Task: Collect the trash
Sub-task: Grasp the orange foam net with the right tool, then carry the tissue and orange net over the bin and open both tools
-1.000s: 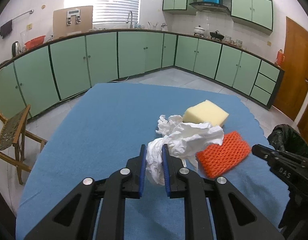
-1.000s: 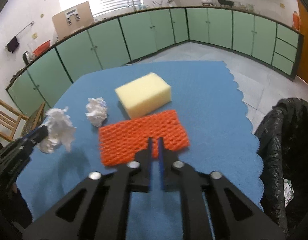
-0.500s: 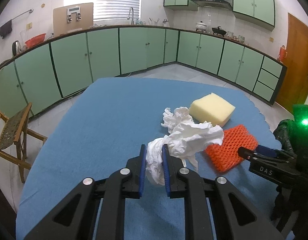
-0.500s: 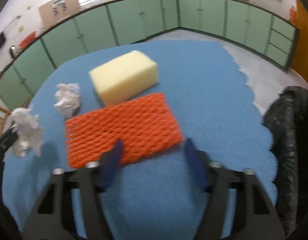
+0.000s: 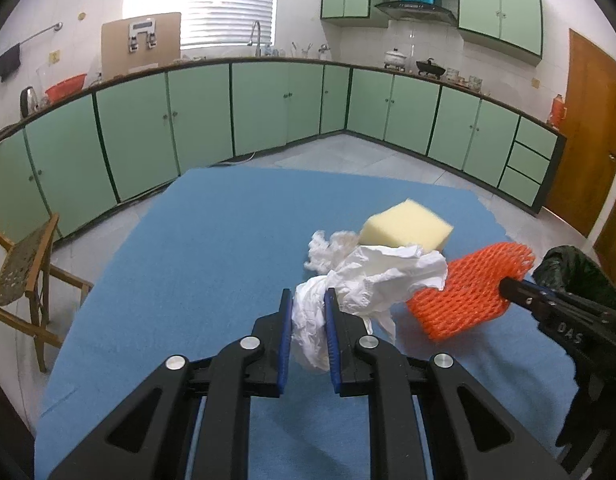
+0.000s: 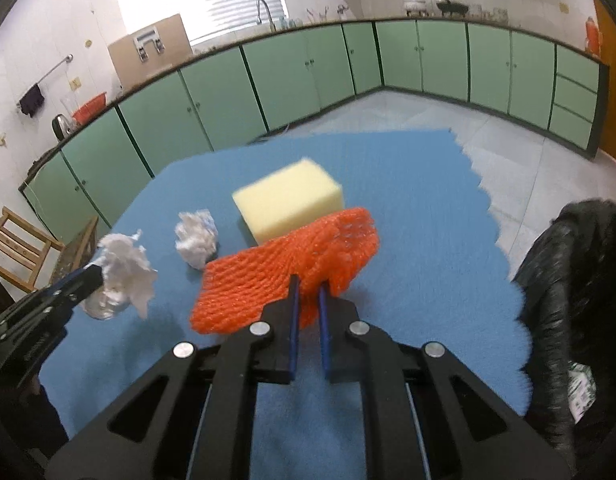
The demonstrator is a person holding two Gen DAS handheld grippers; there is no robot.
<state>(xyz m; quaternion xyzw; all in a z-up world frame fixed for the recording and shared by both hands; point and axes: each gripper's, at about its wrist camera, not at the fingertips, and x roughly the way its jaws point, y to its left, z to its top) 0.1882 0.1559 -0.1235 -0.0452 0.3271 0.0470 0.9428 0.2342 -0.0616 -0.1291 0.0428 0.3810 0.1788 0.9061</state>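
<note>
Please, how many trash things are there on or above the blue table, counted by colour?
White: 2 (held tissue wad, small paper ball)
Orange: 1 (foam net)
Yellow: 1 (sponge block)
Total: 4

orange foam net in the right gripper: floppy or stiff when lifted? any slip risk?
Probably floppy: the orange foam net bunches where the right gripper, jaws just closed, pinches its edge, and the rest droops toward the blue cloth. Likely very light: the open mesh hangs from a small pinch. Slip seems unlikely, since the squashed mesh should grip; it may swing.
</note>
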